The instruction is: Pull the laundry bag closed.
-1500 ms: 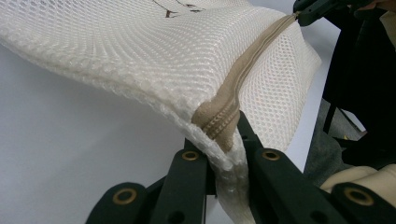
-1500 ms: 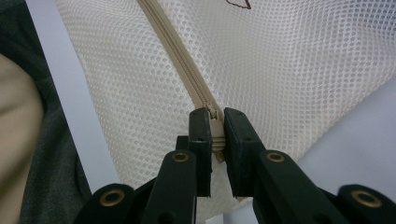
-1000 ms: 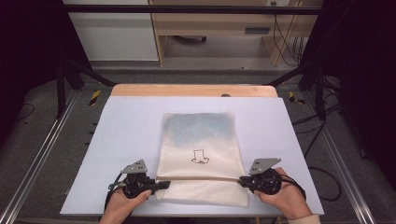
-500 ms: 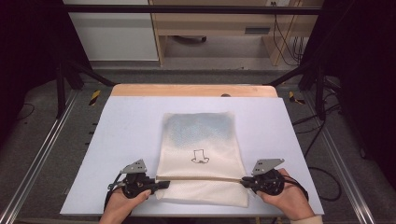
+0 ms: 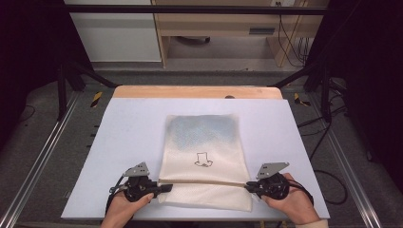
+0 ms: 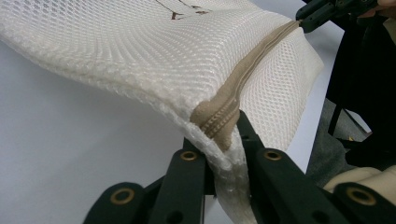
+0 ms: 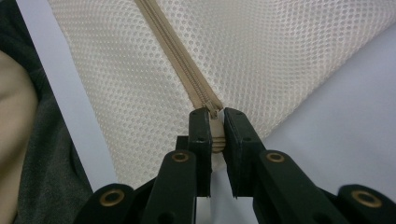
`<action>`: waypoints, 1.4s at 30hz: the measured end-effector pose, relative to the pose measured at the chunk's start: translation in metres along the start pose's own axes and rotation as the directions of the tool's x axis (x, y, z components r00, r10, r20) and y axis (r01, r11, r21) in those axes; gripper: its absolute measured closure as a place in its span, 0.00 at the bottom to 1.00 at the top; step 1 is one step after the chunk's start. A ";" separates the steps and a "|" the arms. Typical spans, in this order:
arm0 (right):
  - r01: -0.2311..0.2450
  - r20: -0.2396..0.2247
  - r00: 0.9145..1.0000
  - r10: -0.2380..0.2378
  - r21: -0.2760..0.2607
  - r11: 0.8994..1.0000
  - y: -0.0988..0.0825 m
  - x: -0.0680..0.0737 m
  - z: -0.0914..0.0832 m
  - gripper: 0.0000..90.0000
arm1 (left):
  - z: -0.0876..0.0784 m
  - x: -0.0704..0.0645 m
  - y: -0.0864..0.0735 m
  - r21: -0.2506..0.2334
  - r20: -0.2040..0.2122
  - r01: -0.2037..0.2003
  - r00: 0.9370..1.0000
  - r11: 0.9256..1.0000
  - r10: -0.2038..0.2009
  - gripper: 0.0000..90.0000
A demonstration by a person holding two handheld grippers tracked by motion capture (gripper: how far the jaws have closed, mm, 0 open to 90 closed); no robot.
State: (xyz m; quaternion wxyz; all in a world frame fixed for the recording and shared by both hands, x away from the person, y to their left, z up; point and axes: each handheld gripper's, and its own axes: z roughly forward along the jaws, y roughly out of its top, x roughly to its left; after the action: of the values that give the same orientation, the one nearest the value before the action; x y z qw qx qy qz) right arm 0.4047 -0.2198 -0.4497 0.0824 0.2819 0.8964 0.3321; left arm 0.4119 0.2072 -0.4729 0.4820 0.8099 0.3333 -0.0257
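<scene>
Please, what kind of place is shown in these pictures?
Probably a lab set up for recording: a table inside a dark metal frame, cables near the back wall, and a person with a handheld gripper on each side of a mesh bag.

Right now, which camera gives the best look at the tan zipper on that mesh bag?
The right gripper view: the zipper runs close and sharp, teeth visible, down to the right tool. The left gripper view shows its bunched end at the left tool. The high view shows a thin line.

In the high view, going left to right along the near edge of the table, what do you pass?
Left gripper → the near end of the mesh bag, crossed by its tan zipper → right gripper. Both grippers pinch the bag at the zipper's ends.
</scene>
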 end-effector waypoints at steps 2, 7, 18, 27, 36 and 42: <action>0.005 -0.013 1.000 -0.005 0.005 1.000 0.000 0.001 0.002 0.91 | -0.001 0.000 0.000 -0.005 -0.010 0.018 1.000 1.000 -0.018 0.85; -0.014 -0.003 1.000 0.014 -0.025 1.000 0.001 0.000 0.001 0.72 | -0.006 -0.004 -0.001 0.003 -0.084 0.024 0.996 1.000 -0.024 0.57; -0.086 0.177 0.977 0.116 -0.167 0.982 0.012 -0.006 0.001 0.23 | -0.038 -0.008 0.002 -0.081 -0.311 -0.005 0.950 0.997 -0.020 0.12; -0.165 0.293 0.919 0.264 -0.322 0.932 0.021 -0.022 -0.006 0.08 | -0.068 0.019 0.005 -0.226 -0.479 -0.063 0.876 0.972 -0.055 0.06; -0.199 0.346 0.880 0.325 -0.352 0.915 0.005 -0.038 -0.015 0.07 | -0.081 0.035 0.003 -0.268 -0.536 -0.117 0.843 0.956 -0.047 0.06; -0.225 0.375 0.852 0.365 -0.367 0.903 -0.007 -0.049 -0.022 0.08 | -0.085 0.045 0.001 -0.260 -0.574 -0.168 0.819 0.951 -0.012 0.06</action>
State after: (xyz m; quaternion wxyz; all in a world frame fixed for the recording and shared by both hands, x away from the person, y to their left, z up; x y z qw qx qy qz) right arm 0.4347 -0.2632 -0.4390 0.2707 0.4680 0.7369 0.4057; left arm 0.4235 0.2982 -0.4428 0.4780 0.7113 0.4278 0.2875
